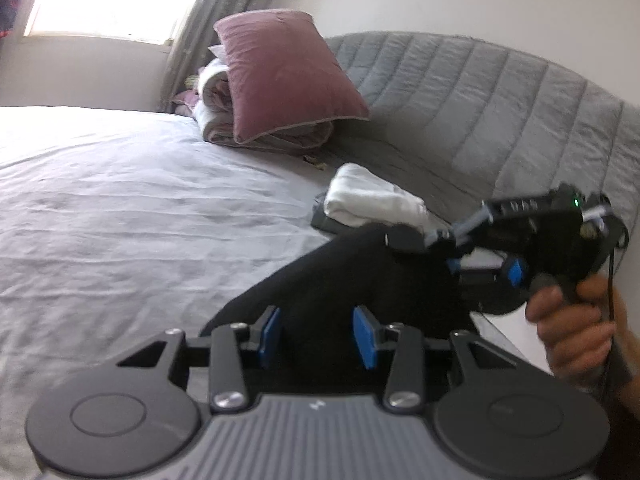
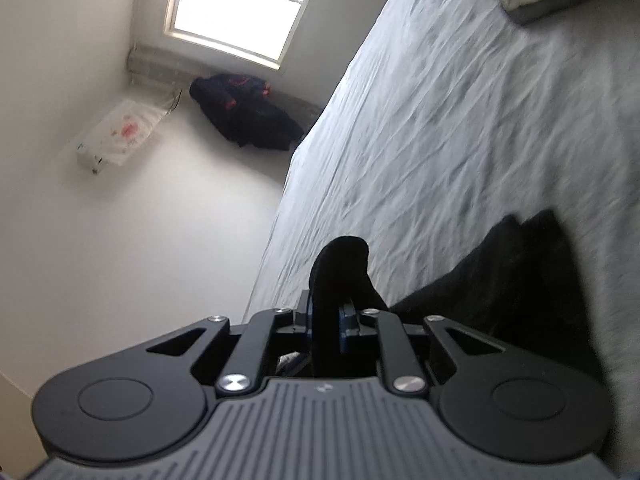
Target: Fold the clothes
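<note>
Two tools, right tool (image 2: 326, 326) pinching black garment (image 2: 340, 264)

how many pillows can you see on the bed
1. The pink pillow leans on a rolled blanket at the head of the bed, by the grey headboard. More may be hidden behind it.

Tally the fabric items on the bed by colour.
Black: 1, the black garment
White: 2, the folded white cloth and the rolled white bedding
Pink: 1, the pink pillow
Dark grey: 1, the folded dark item under the white cloth
Total: 5
</note>
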Motion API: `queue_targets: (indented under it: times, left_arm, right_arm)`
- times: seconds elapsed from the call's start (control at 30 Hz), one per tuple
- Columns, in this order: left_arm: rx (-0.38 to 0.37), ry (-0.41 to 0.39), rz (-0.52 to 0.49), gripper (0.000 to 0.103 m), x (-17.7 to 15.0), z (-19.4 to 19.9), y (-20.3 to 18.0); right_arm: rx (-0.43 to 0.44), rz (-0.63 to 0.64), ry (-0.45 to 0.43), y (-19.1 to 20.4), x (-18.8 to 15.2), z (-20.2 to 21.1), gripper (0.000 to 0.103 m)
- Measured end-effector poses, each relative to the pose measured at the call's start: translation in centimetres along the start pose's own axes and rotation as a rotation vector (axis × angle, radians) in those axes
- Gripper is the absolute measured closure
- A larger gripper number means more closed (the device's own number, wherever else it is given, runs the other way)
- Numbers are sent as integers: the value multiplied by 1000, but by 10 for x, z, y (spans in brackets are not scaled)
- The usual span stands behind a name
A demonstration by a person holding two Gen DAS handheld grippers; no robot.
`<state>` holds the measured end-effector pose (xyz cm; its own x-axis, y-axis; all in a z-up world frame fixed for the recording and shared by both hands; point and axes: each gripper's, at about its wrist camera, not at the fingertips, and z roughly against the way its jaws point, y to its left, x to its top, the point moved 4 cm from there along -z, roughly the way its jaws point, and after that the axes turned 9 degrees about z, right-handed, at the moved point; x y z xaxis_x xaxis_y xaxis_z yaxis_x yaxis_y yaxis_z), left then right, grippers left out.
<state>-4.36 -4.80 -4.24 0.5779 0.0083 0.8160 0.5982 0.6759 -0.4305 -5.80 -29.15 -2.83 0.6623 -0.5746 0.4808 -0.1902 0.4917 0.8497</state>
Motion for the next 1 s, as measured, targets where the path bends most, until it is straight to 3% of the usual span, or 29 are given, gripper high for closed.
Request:
queue_targets:
  times: [0.23, 0.43, 0.53, 0.67, 0.87, 0.93, 1.0]
  left_arm:
    - [-5, 57, -38, 61, -17, -26, -11]
    - [12, 78, -71, 60, -24, -35, -15]
    - [17, 60, -83, 60, -20, -32, -16]
    - [29, 24, -108, 59, -11, -29, -16]
    - [93, 24, -119, 59, -5, -43, -3]
    - [129, 61, -95, 59, -9, -53, 6]
    - [142, 69, -80, 59, -10, -56, 11]
  right_arm:
    - [-111, -78, -20, -29, 13, 11, 87]
    - [-305, -19, -10, -57, 11, 25, 82]
    - [-344, 36, -52, -53, 11, 36, 82]
    - [-359, 283, -92, -22, 6, 45, 82]
    - [-289, 614, 9, 18, -34, 29, 82]
    - [-354, 678, 70, 12, -47, 24, 82]
    - [-463, 727, 141, -4, -57, 19, 88]
